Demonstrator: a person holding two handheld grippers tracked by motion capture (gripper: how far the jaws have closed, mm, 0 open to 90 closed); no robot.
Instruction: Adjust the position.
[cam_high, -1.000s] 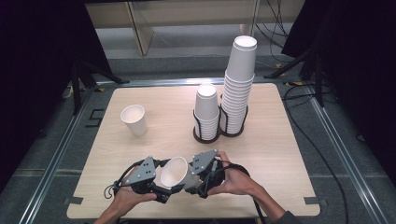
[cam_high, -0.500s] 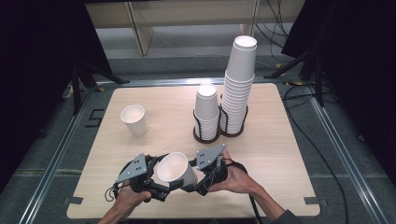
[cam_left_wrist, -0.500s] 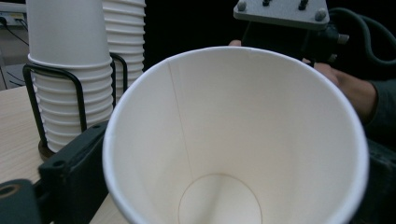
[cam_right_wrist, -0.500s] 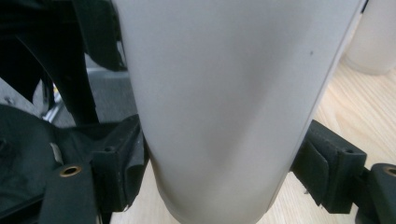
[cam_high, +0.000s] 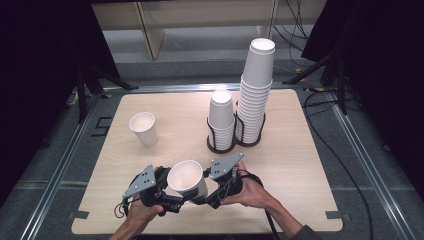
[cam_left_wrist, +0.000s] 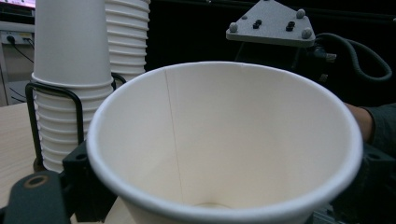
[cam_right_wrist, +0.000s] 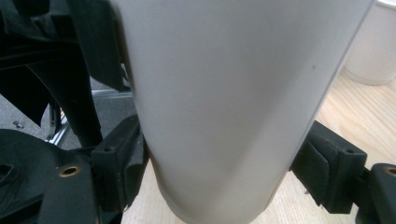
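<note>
A white paper cup (cam_high: 186, 179) is held just above the table's near edge, tilted with its open mouth up toward the camera. My left gripper (cam_high: 179, 201) comes at it from the left and my right gripper (cam_high: 208, 192) from the right. In the left gripper view the cup's mouth (cam_left_wrist: 224, 140) stands between the jaws, a black pad (cam_left_wrist: 84, 179) against its wall. The right gripper view has the cup's side (cam_right_wrist: 219, 102) pinched between two pads (cam_right_wrist: 119, 161). Both grippers are shut on the cup.
A lone paper cup (cam_high: 144, 128) stands upright at the table's left. A black wire holder (cam_high: 216, 142) at centre back carries a short cup stack (cam_high: 221, 114) and a tall one (cam_high: 256, 87). The wooden table (cam_high: 305, 165) ends just in front of the hands.
The cup has risen a little and tipped its mouth more toward the camera. The two grippers' top plates moved slightly apart; both hands stay at the near edge.
</note>
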